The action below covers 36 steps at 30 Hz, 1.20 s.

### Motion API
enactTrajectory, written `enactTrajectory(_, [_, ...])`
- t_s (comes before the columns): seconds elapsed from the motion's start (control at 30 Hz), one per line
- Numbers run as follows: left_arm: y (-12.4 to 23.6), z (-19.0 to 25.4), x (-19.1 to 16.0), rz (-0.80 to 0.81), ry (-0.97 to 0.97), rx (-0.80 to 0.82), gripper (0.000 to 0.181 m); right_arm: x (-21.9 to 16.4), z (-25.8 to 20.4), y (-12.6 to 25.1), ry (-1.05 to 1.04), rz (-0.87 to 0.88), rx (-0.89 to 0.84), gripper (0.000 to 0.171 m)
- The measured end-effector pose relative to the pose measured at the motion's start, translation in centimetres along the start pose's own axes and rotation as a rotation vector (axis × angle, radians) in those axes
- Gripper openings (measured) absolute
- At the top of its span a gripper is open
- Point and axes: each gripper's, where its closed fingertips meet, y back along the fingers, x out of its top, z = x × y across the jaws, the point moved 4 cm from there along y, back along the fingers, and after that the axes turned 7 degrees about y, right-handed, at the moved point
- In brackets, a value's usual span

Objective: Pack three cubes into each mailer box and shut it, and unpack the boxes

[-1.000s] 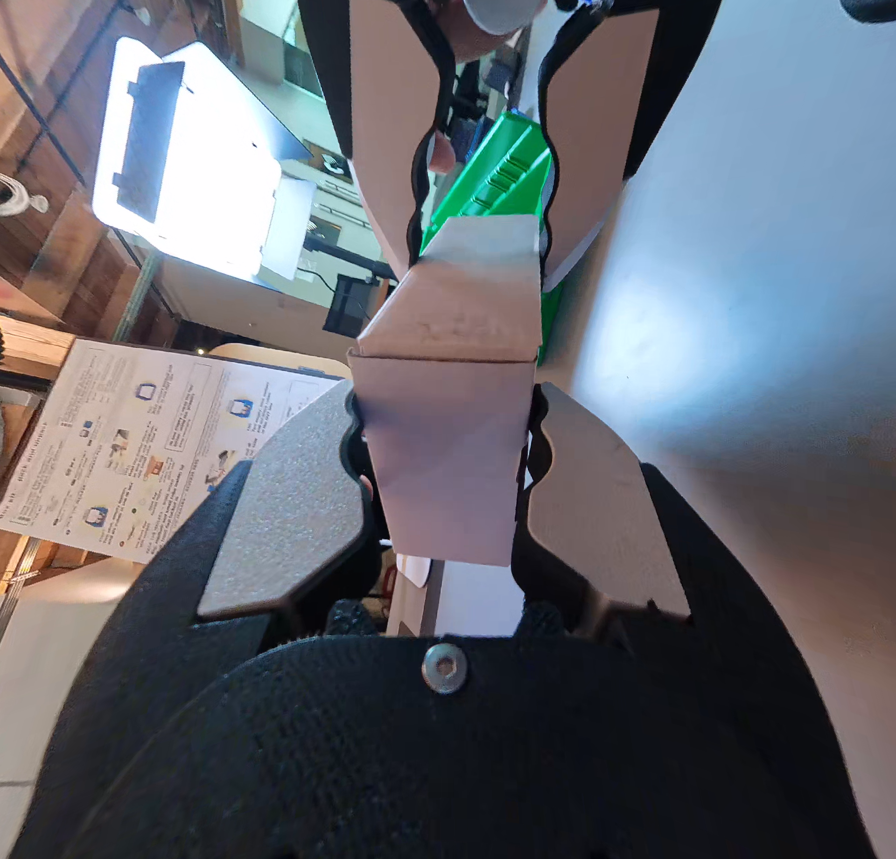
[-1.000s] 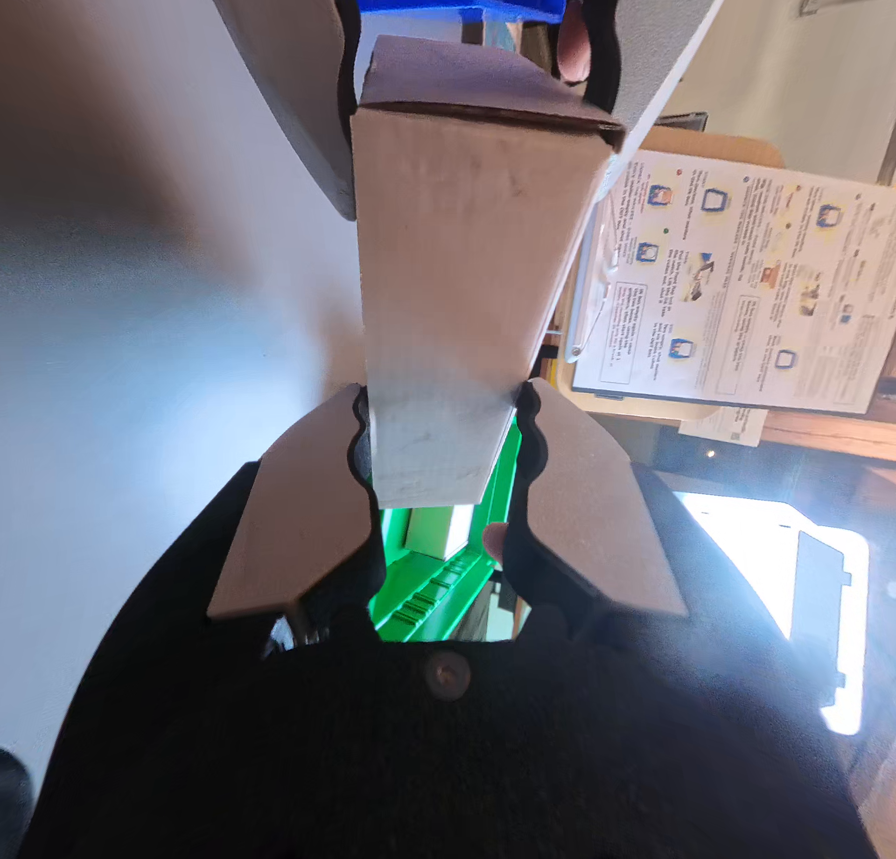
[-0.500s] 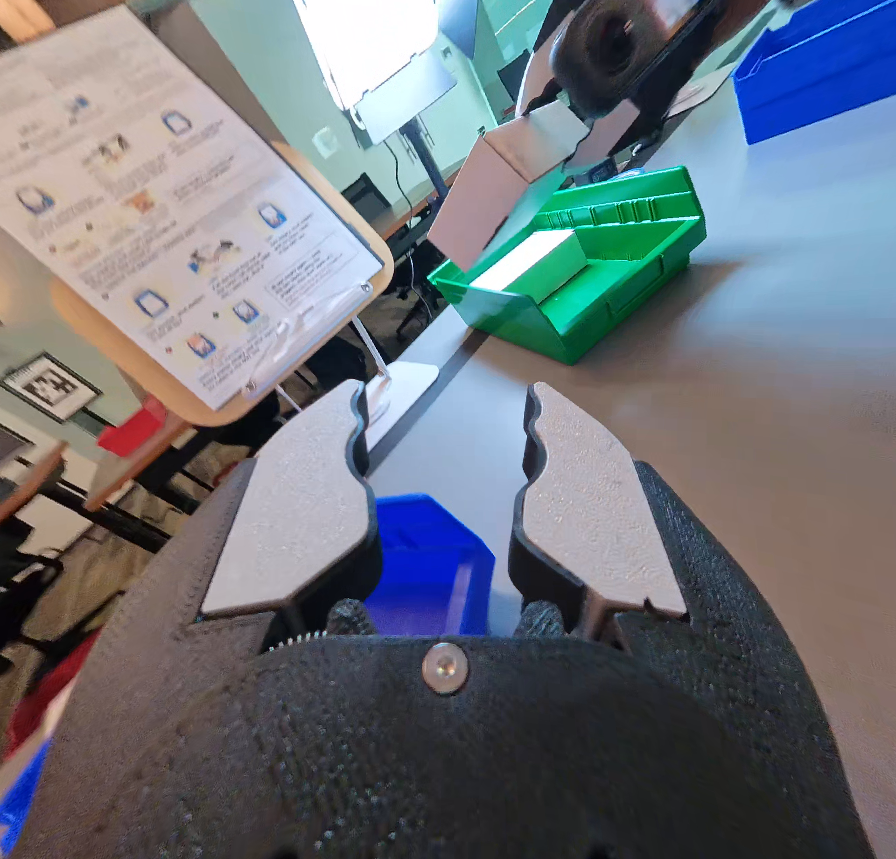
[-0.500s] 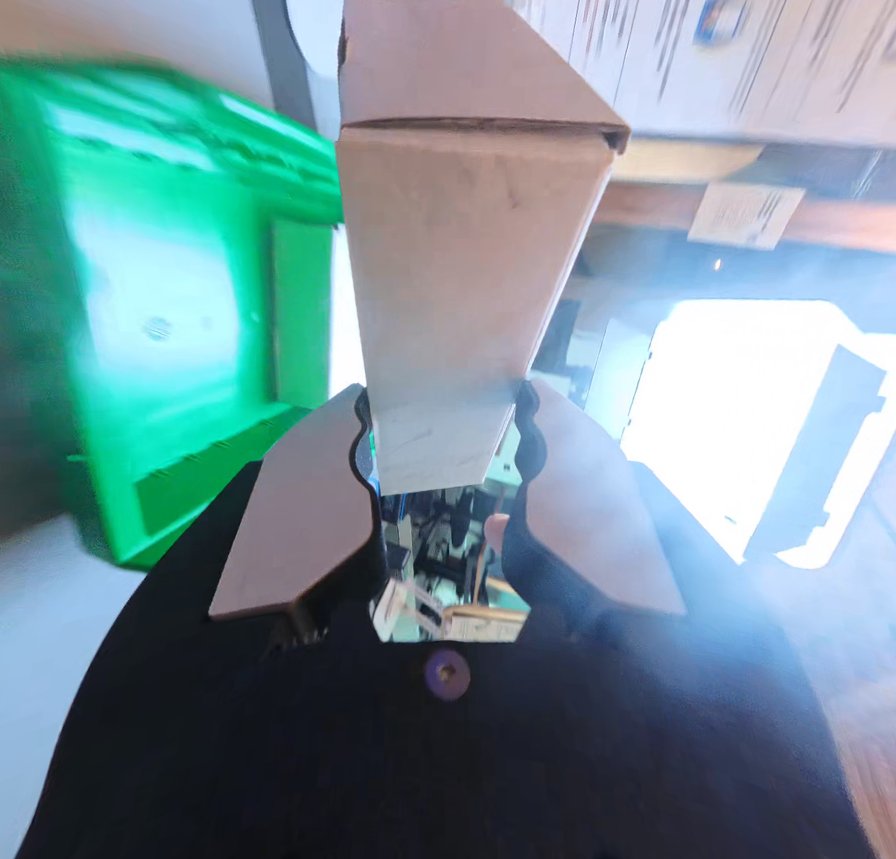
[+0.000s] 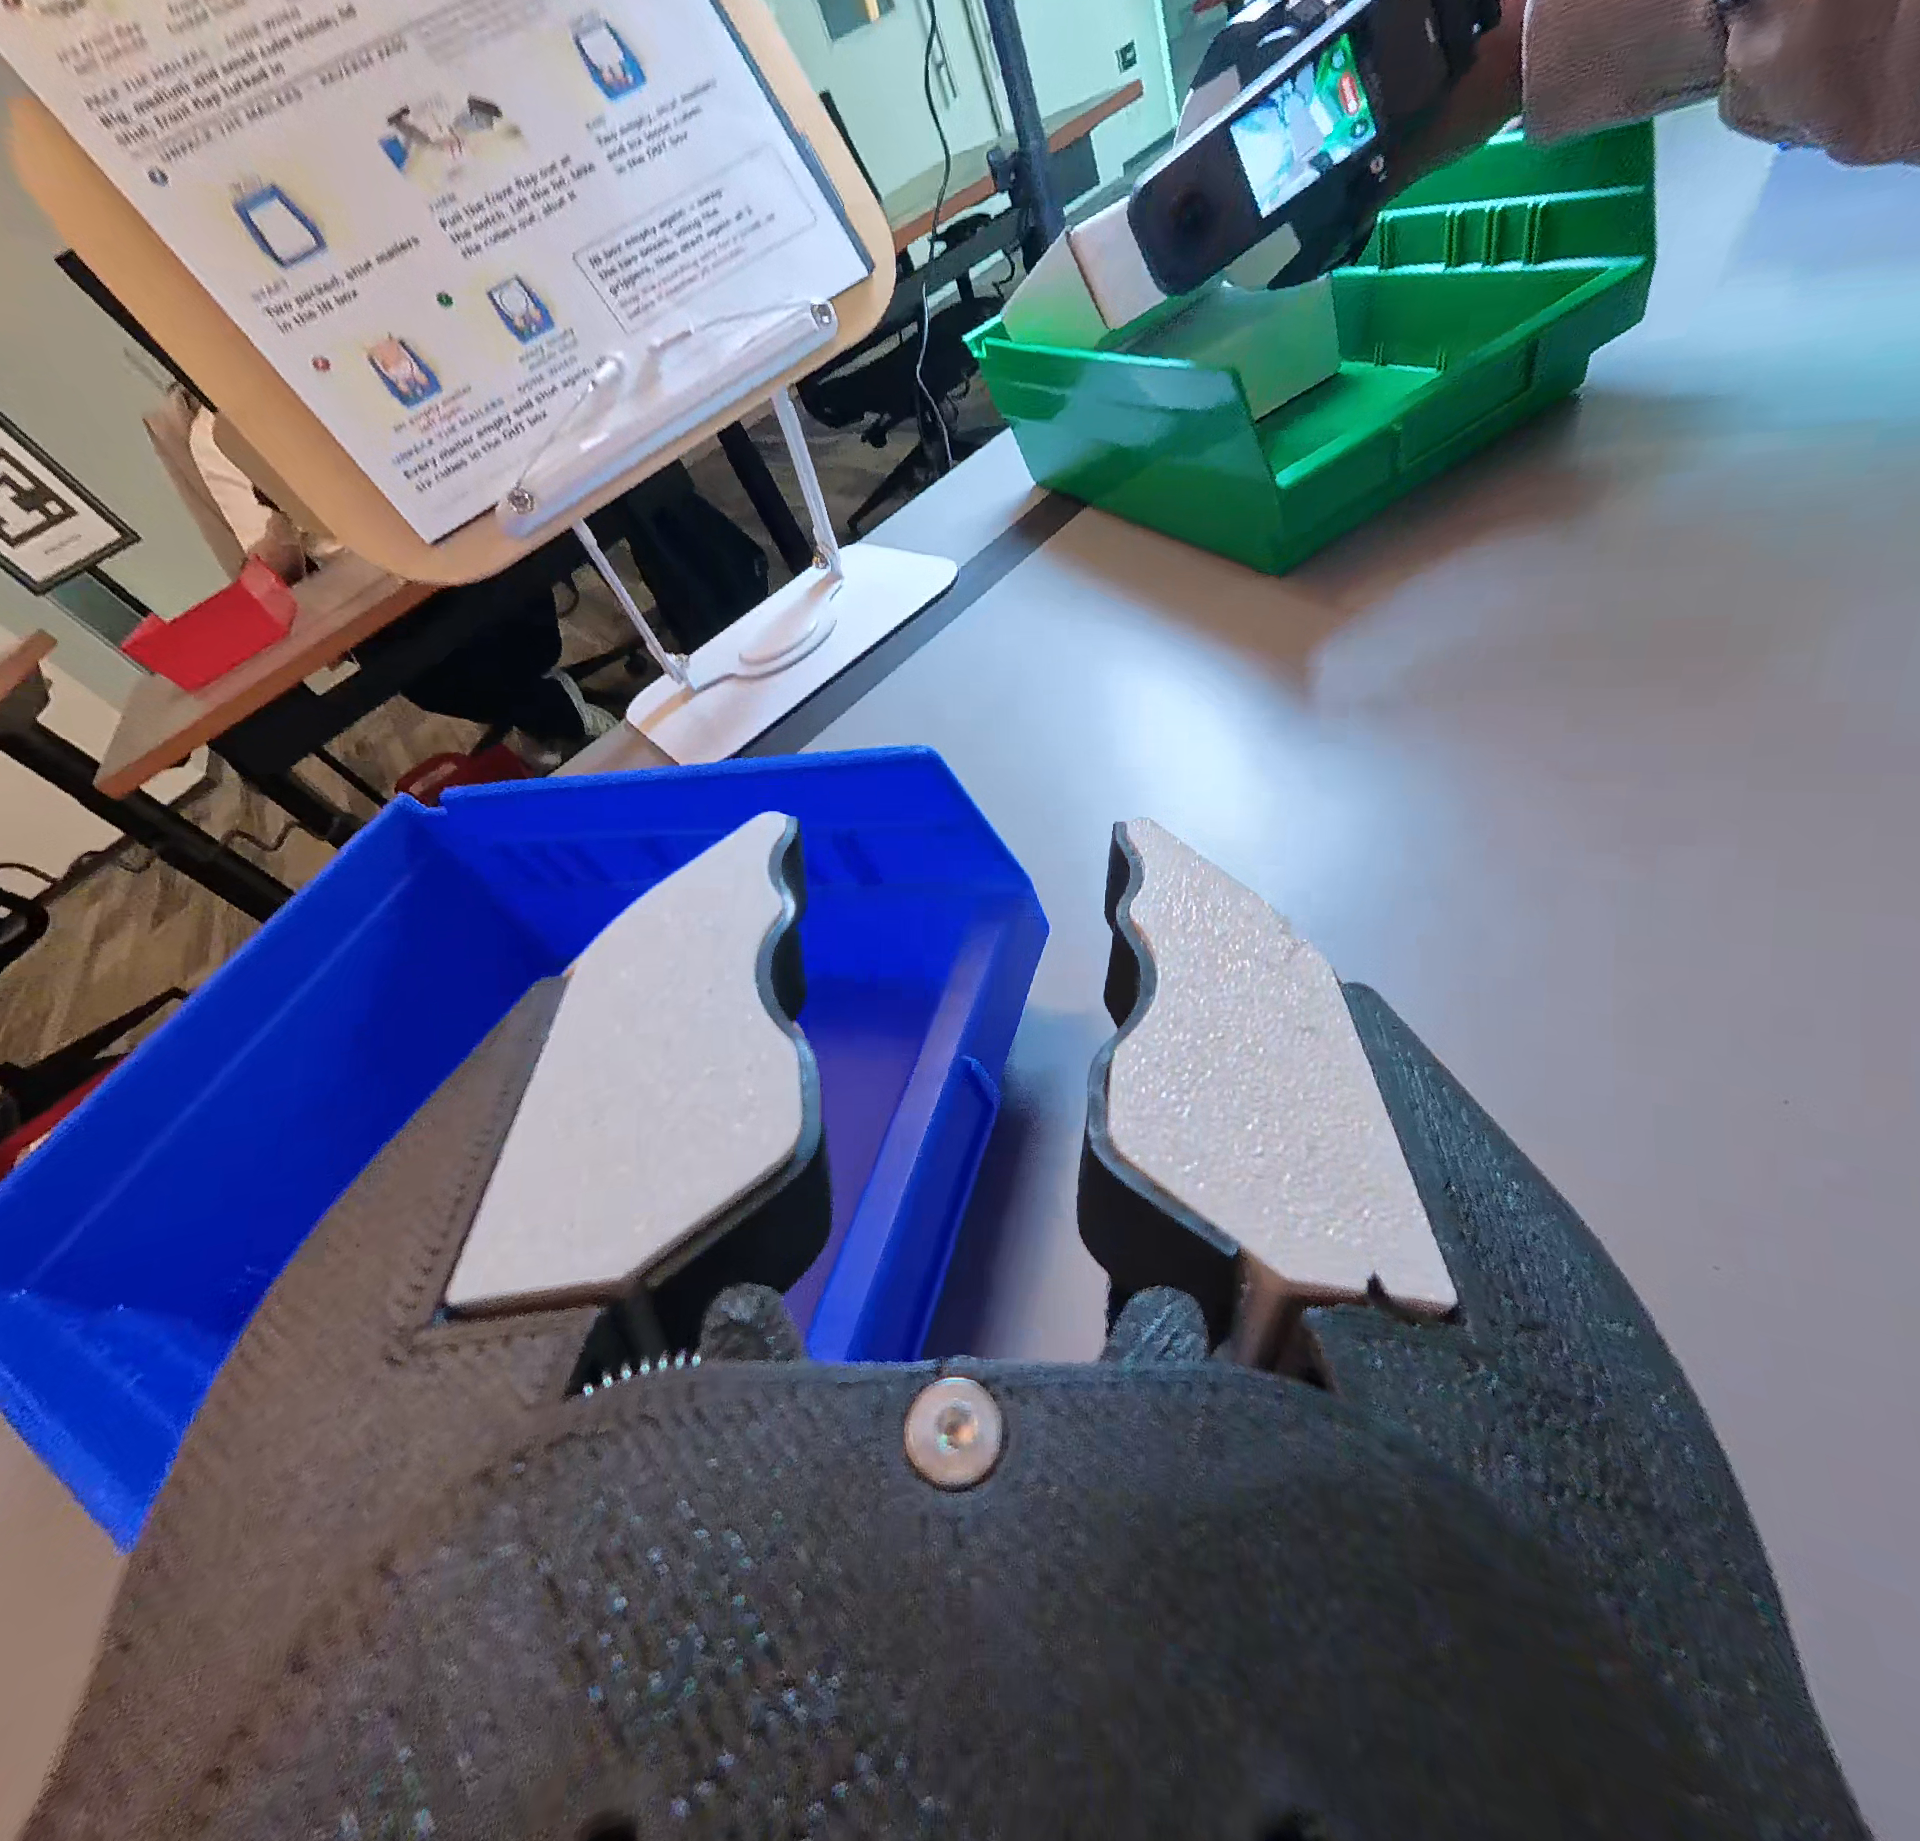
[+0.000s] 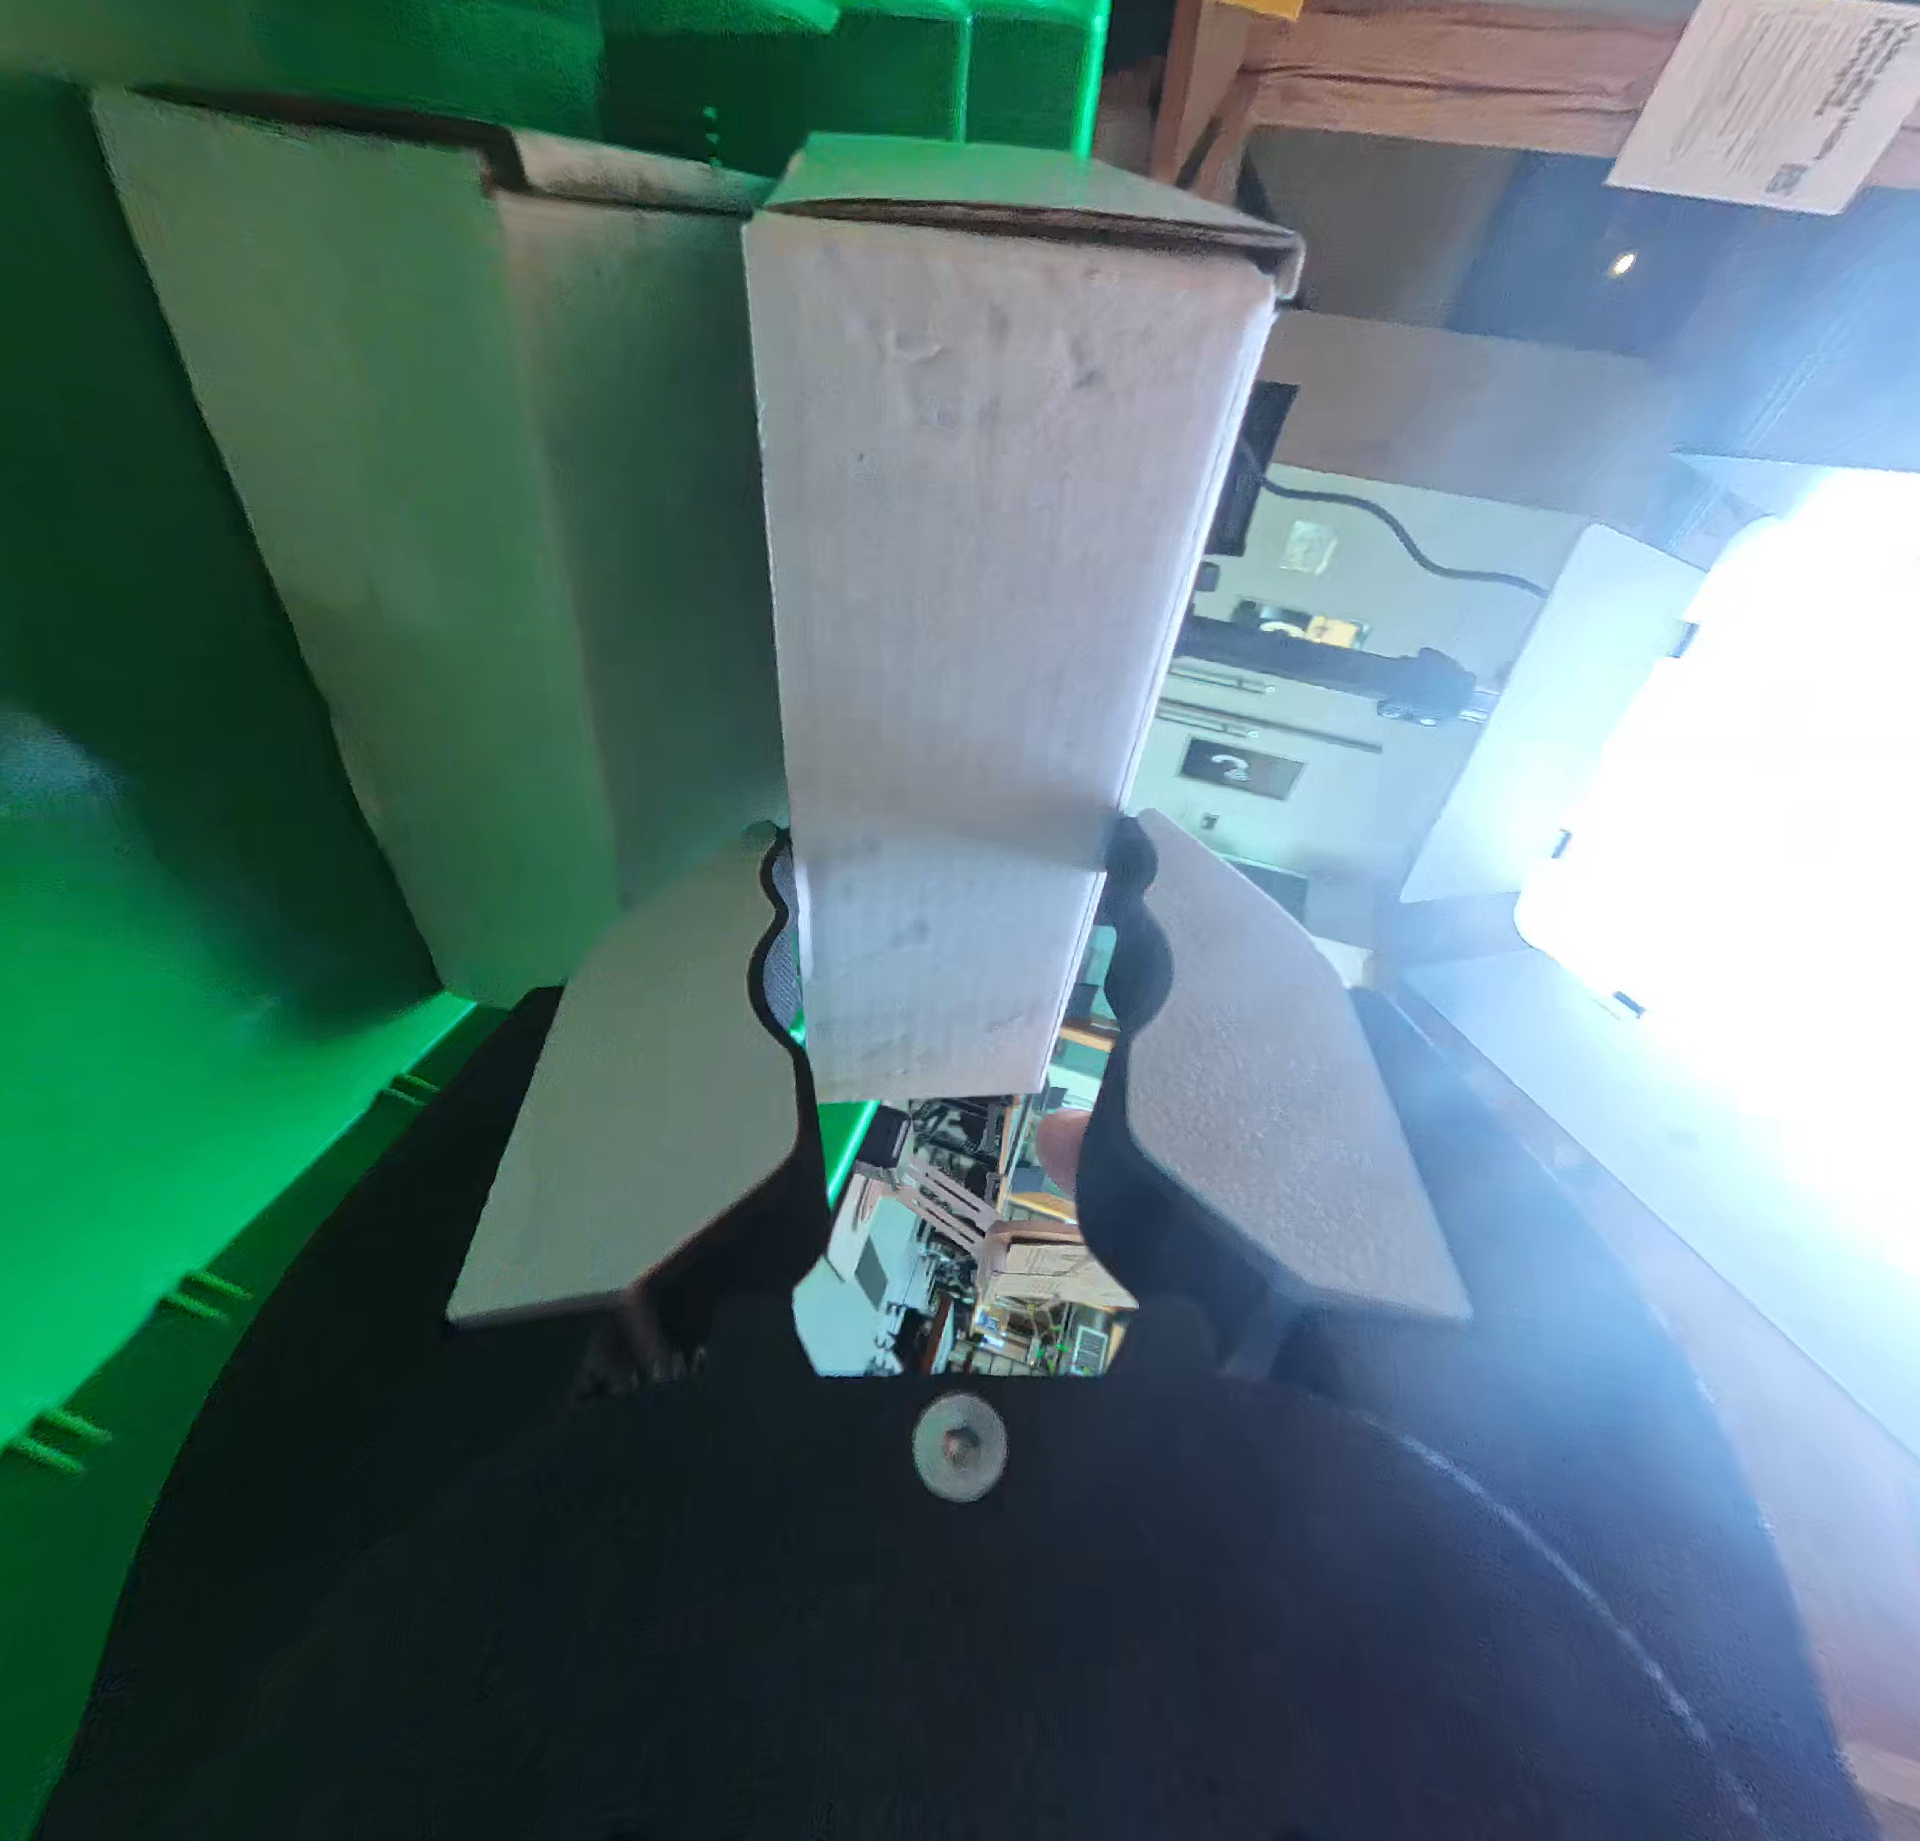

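My right gripper (image 6: 951, 846) is shut on a closed white mailer box (image 6: 997, 565) and holds it at the green bin (image 6: 156, 908), beside a second white mailer box (image 6: 416, 503) that lies in the bin. In the left wrist view the right gripper's body and the person's hand (image 5: 1299, 129) hold that box (image 5: 1091, 264) over the green bin (image 5: 1351, 420) at the far right. My left gripper (image 5: 951, 856) is open and empty, above the near right corner of a blue bin (image 5: 260, 1064). No cubes are in view.
A clipboard with an instruction sheet (image 5: 436, 191) stands on a white stand (image 5: 790, 638) at the table's far edge, between the two bins. The grey tabletop (image 5: 1507, 856) stretches to the right. Other desks and a bright lamp panel (image 6: 1766, 804) lie beyond the table. About 50 cm separates my left fingertips from my right.
My left gripper has let go of the mailer box and drawn back to the blue bin. My right gripper has carried the box alone to the green bin.
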Motion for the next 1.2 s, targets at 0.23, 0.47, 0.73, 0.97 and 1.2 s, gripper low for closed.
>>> enactTrajectory(0.23, [-0.7,-0.1,-1.3,-0.071,-0.001,-0.003,0.057,1.2,-2.5,0.5,0.092,0.064,0.231,0.066])
enactTrajectory(0.47, [-1.2,-0.2,-1.9,-0.096,0.001,-0.002,0.056,0.6,-1.0,1.4,-0.107,0.211,0.473,0.066])
enactTrajectory(0.73, [-1.6,-0.3,-2.6,-0.125,0.001,0.002,0.055,-0.6,-0.5,-1.0,-0.126,0.261,0.452,0.048])
enactTrajectory(0.97, [-1.8,-0.8,-3.3,-0.161,-0.012,0.021,0.055,-0.4,0.0,-2.4,-0.016,0.256,0.271,0.045])
enactTrajectory(1.2, [-1.7,-1.9,-5.5,-0.348,-0.003,0.022,0.060,1.4,-0.2,4.4,-0.229,0.440,0.465,0.057])
